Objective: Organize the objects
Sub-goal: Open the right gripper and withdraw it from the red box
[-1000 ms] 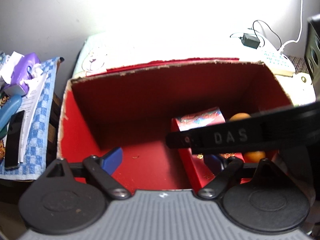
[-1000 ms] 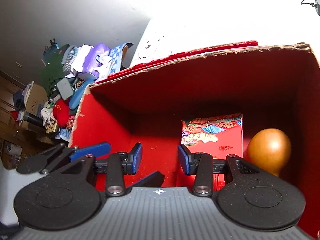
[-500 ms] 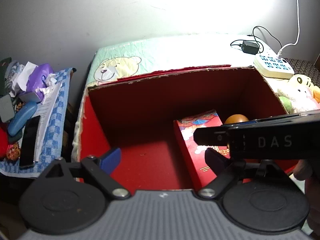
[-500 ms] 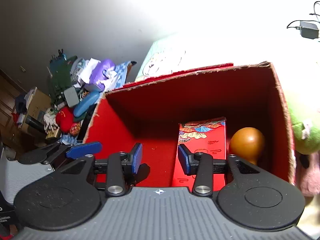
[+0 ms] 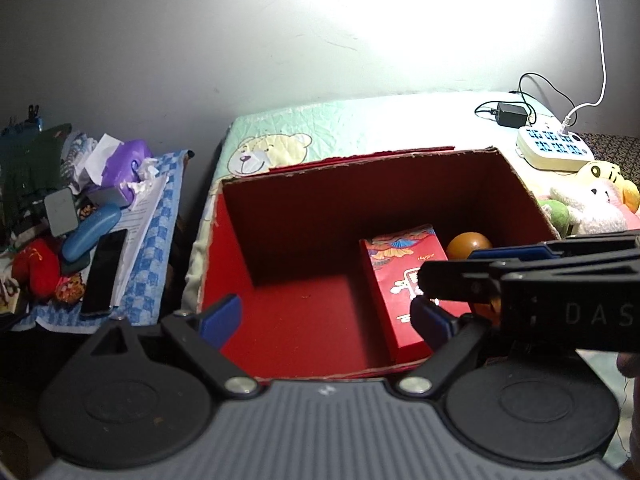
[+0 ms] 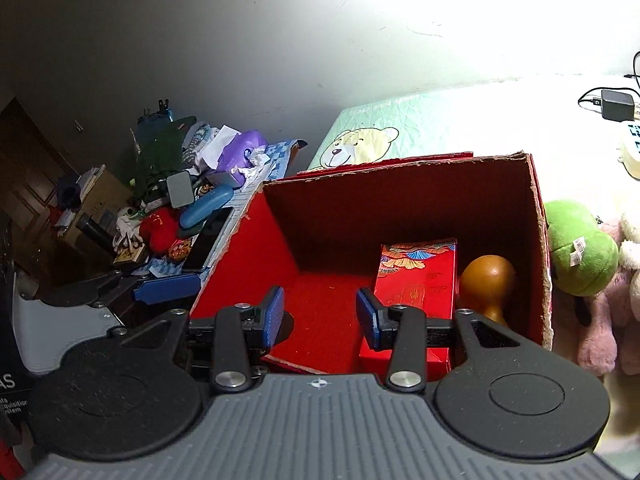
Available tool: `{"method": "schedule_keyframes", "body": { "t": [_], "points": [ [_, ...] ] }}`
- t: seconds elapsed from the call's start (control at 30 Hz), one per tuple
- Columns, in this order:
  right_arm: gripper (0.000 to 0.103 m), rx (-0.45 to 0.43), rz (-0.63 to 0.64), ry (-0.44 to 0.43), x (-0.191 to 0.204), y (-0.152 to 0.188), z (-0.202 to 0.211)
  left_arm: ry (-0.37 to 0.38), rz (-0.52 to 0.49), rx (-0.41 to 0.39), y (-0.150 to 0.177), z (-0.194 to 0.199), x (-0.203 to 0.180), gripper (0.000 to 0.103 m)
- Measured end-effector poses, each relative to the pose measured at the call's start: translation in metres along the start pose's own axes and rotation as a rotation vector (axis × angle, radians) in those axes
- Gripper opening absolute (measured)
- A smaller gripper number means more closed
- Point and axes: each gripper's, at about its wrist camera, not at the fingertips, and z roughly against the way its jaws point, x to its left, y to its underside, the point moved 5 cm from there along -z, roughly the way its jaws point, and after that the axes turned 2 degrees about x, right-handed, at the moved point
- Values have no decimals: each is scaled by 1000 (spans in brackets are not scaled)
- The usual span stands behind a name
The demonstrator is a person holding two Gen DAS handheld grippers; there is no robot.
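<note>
Red cardboard box (image 6: 536,240) sits open on the bed (image 5: 360,120), with a red patterned packet (image 6: 420,276) lying flat inside at the right and a brown gourd-shaped item (image 6: 488,280) in the far-right corner beside it; left half of the box floor is bare. Right tool (image 6: 320,314) is over the near rim, jaws spread, nothing between them. Left tool (image 5: 326,316) is also spread wide and empty, above the near-left rim. Judgement: a placing step looks done, both tools free, so fetching is next. Plush toys (image 6: 580,248) lie just right of the box, clutter on the side counter (image 5: 160,200) left. Next move calls for picking one loose item and closing on it squarely.
</note>
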Motion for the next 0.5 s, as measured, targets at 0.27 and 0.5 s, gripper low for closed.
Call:
{"method": "schedule_keyframes", "body": {
  "t": [0.27, 0.5],
  "points": [
    [44, 10, 7, -29, -3, 21, 20, -45, 32, 15, 20, 18, -10, 92],
    [44, 33, 10, -58, -5, 38, 30, -83, 54, 35, 37, 25, -17, 92]
  ]
}}
